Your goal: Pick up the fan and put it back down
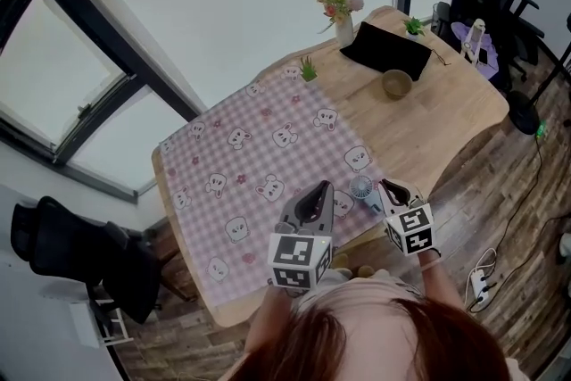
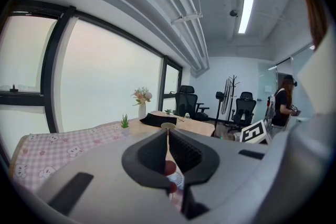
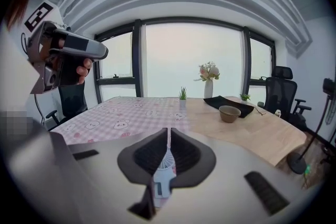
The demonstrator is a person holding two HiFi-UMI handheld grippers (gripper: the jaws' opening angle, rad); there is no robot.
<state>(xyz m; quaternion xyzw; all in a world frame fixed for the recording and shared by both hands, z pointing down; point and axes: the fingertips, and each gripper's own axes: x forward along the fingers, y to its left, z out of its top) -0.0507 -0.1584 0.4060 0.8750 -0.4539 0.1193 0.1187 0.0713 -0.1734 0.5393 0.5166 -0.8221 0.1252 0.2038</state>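
– Reddish hair [image 1: 357, 339] is filling the bottom of the head view, right under the camera, and beyond it the person is leaning over a big wooden table [image 1: 446, 111].
– And a pink checked cloth [image 1: 259, 147] with little bear prints is covering the table's left half.
– At the far end a black mat [image 1: 385, 49] is lying flat, and a brown bowl [image 1: 397, 84] is sitting just beside it on the bare wood.
– Now the grippers. The left gripper [image 1: 319, 190] is hovering over the cloth's near right corner, and its own view is showing the jaws pressed together, tip to tip.
– The right gripper [image 1: 385, 188] is the busy one: its jaws are pinching the fan [image 1: 361, 188], a small white and blue handheld one.
– Where is that fan sitting?
– It is poking out ahead of the right gripper at the table's near edge, just beside the cloth's right border, between the two grippers. Whether it is clear of the wood, no view is showing.
– Smaller things now: a white vase of flowers [image 1: 343, 29] is standing by the mat's left corner.
– And a tiny green plant [image 1: 309, 69] is standing at the cloth's far edge.
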